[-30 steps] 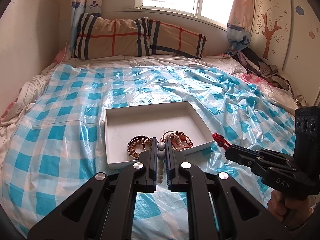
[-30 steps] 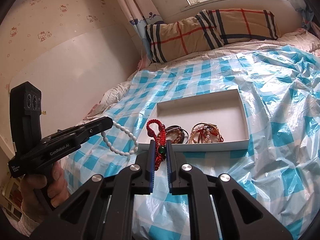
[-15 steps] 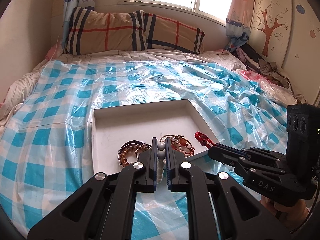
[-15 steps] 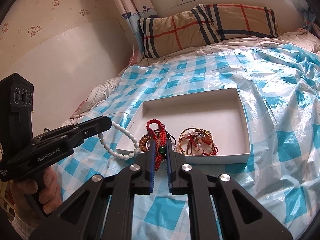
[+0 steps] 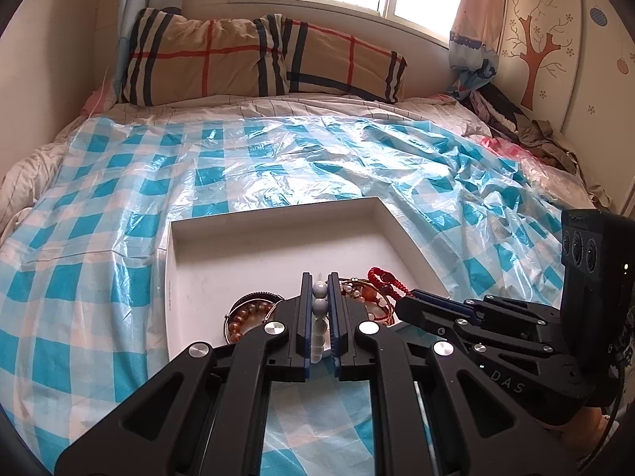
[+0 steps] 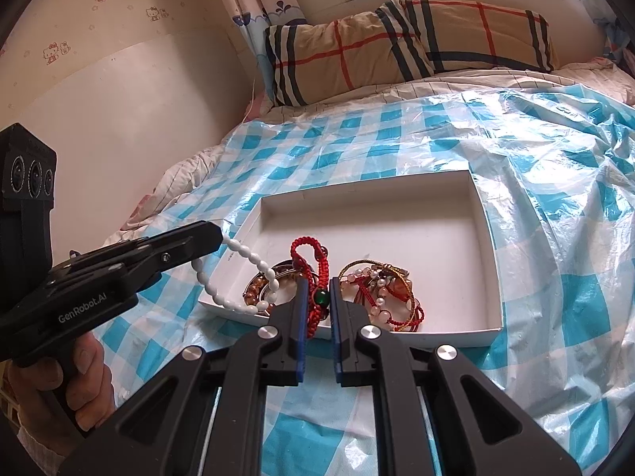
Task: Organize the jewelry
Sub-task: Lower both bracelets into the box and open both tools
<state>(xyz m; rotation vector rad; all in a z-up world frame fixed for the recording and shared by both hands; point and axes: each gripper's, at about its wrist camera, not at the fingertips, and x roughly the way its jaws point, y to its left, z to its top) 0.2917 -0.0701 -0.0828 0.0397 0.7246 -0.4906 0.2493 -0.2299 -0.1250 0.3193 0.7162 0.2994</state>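
Both tools have moved closer over the white box (image 6: 490,238). Left tool (image 5: 320,309), marked "GenRobot.AI", pinches the white bead bracelet (image 6: 246,256); right tool (image 6: 318,301), marked "DAS", pinches the red cord bracelet (image 6: 313,250).

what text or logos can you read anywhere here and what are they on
"GenRobot.AI": on the side of the left tongs, seen from the right wrist view.
"DAS": on the side of the right tongs, seen from the left wrist view; possibly the end of a longer word.
A tiny line of print on the white box rim is too small to read.
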